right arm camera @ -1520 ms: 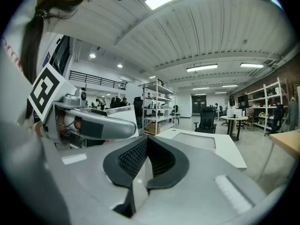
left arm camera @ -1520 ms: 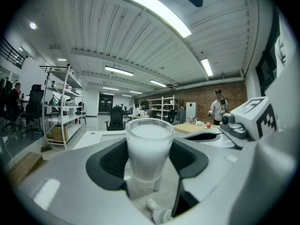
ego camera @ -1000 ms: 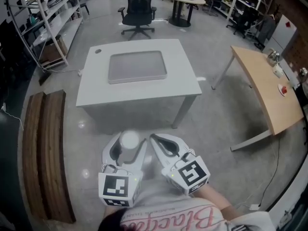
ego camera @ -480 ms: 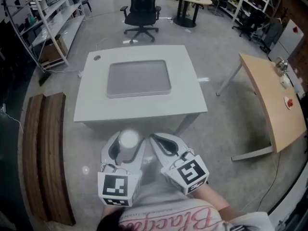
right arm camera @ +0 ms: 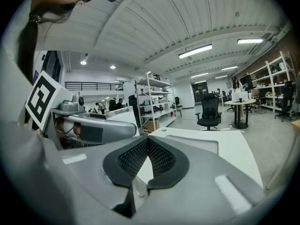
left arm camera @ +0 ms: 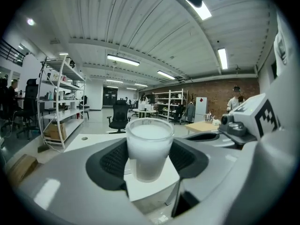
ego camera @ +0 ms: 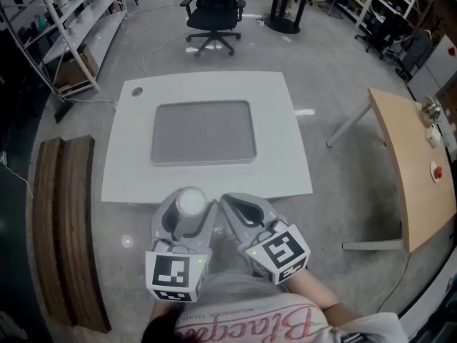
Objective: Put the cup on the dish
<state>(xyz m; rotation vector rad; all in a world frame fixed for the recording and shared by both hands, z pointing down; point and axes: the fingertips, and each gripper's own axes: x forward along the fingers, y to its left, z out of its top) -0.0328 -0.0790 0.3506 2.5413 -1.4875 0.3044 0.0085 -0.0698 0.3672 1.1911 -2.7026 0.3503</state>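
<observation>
A frosted white cup [ego camera: 191,200] stands upright between the pads of my left gripper [ego camera: 190,217], which is shut on it below the table's near edge. In the left gripper view the cup [left arm camera: 149,146] fills the middle between the black pads, gripper [left arm camera: 149,161] closed round it. My right gripper [ego camera: 238,210] hangs just to the right of it, shut with nothing in it; its pads [right arm camera: 159,158] meet in the right gripper view. The dish, a flat grey tray [ego camera: 203,132], lies in the middle of the white table [ego camera: 285,170], ahead of both grippers.
Wooden benches [ego camera: 68,220] lie along the floor at the left. A light wooden table [ego camera: 410,163] stands at the right. A black office chair [ego camera: 213,9] is beyond the white table, and metal shelves [ego camera: 64,20] line the far left.
The white table and its grey tray have drawn closer and lower in the head view. Both grippers keep their places, the cup still in the left one.
</observation>
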